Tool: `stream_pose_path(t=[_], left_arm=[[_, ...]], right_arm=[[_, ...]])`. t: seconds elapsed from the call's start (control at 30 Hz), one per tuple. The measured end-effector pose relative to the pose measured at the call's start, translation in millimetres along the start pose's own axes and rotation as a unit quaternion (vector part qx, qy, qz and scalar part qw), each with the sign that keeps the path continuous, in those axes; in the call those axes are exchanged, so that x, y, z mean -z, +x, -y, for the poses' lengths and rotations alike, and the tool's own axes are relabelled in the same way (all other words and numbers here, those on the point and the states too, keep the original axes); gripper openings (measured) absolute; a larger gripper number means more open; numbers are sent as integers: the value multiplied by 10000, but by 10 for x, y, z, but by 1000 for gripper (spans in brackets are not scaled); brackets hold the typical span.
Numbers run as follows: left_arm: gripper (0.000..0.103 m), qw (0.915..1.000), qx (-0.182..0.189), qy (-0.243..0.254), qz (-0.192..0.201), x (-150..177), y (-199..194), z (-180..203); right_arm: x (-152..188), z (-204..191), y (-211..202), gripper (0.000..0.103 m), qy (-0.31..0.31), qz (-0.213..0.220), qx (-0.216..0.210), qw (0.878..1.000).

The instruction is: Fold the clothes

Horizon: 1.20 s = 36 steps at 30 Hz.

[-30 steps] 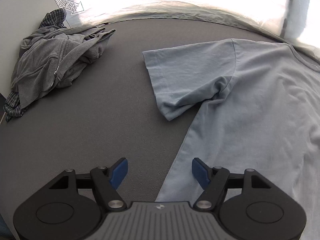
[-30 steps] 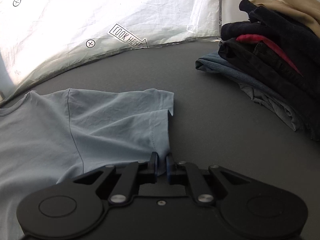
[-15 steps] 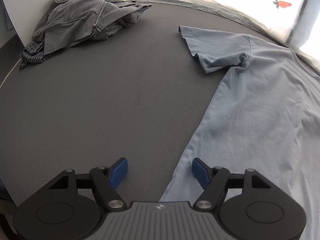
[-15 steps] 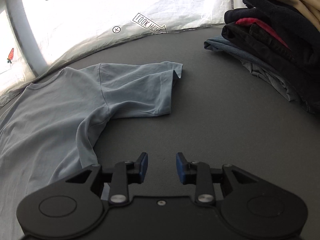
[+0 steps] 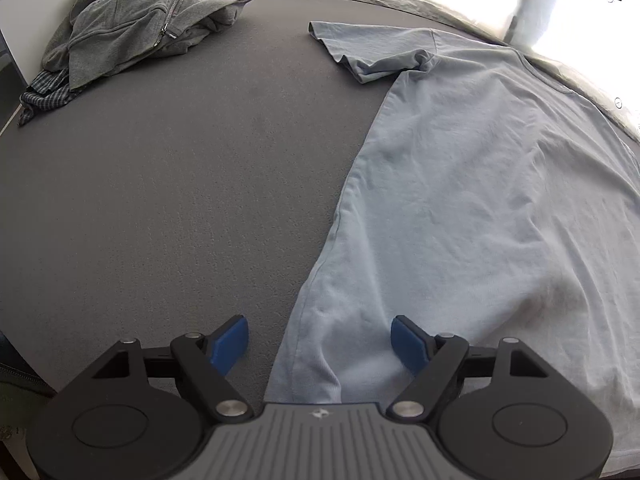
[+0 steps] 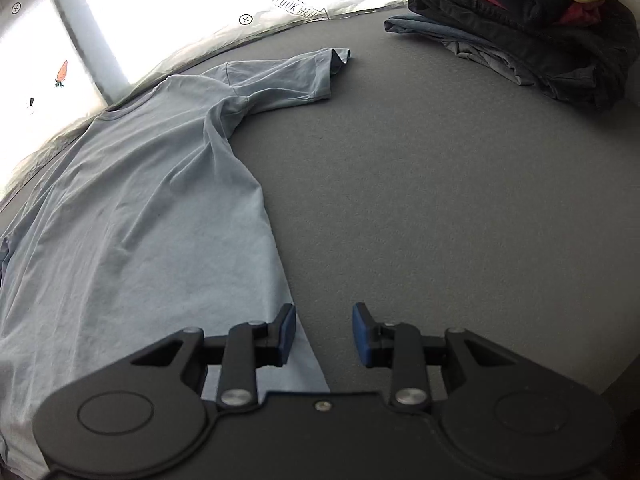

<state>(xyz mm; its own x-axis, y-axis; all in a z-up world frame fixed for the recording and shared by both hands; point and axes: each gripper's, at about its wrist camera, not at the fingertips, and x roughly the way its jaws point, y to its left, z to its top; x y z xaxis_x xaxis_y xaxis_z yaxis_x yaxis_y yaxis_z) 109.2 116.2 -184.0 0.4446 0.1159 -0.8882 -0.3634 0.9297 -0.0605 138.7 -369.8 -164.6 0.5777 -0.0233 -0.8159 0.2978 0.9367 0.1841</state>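
Pale blue cotton T-shirt (image 5: pixel 472 184) spread flat on dark grey felt surface (image 5: pixel 180 184), sleeves out. Left gripper (image 5: pixel 320 344): fingers wide and opening, over shirt's side edge. Right gripper (image 6: pixel 324 332): fingers part-open, straddling opposite edge, gripping nothing.

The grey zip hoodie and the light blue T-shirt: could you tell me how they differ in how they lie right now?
The light blue T-shirt is spread flat, sleeves out; the grey zip hoodie is crumpled in a heap. The T-shirt lies in the middle of the surface, its side edges between both grippers' fingers; the hoodie sits at the far left edge atop a plaid garment. Both rest unfolded on the dark grey surface.
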Motion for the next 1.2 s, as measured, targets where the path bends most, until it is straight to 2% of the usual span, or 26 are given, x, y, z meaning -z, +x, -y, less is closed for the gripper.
stream_pose_path(t=[0.1, 0.23, 0.43, 0.47, 0.5, 0.53, 0.57, 0.6, 0.63, 0.67, 0.73, 0.87, 0.97, 1.07, 1.13, 1.2], left_arm=[[78, 9999, 146, -9, -25, 99, -56, -27], [74, 9997, 250, 30, -48, 206, -130, -42], [56, 9990, 434, -127, 12, 297, -218, -111], [52, 9989, 443, -150, 33, 306, -225, -120], [43, 9989, 437, -149, 72, 315, -231, -122], [34, 9989, 444, -128, 104, 323, -236, -116], [20, 9988, 460, -101, 121, 330, -239, -104], [18, 9989, 445, -72, 136, 334, -240, -85], [17, 9990, 413, -32, 149, 334, -240, -58], [13, 9991, 387, 16, 160, 333, -240, -29], [10, 9993, 334, 50, 185, 326, -255, 7], [7, 9986, 387, -64, 358, 271, -427, -34], [7, 9958, 551, -111, 729, 178, -782, -119], [7, 9928, 641, -88, 1005, 114, -1065, -191], [7, 9938, 548, 27, 967, 138, -1067, -193], [8, 9963, 483, -51, 708, 220, -880, -199]], right_arm=[[130, -1, -104, 34, -143, -110, -54, 9998], [224, 3, -201, 43, -216, -205, -221, 9993], [331, -7, -287, 49, -251, -322, -454, 9981], [341, -21, -287, 49, -304, -332, -437, 9980], [350, -35, -286, 49, -358, -341, -419, 9979], [358, -49, -285, 47, -413, -350, -400, 9977], [363, -78, -278, 41, -542, -364, -305, 9974], [372, -109, -275, 38, -717, -371, -205, 9965], [381, -140, -272, 29, -895, -377, -104, 9952], [388, -156, -276, 15, -1018, -355, -32, 9942], [386, -106, -317, 4, -954, -242, -19, 9951], [360, 9, -483, 1, -591, 72, -92, 9982], [274, -19, -767, 1, -606, 413, -133, 9972], [190, 14, -1021, 1, -349, 613, -258, 9972], [217, 41, -1000, 1, -419, 512, -161, 9977], [289, 64, -880, 1, -589, 297, -2, 9978]])
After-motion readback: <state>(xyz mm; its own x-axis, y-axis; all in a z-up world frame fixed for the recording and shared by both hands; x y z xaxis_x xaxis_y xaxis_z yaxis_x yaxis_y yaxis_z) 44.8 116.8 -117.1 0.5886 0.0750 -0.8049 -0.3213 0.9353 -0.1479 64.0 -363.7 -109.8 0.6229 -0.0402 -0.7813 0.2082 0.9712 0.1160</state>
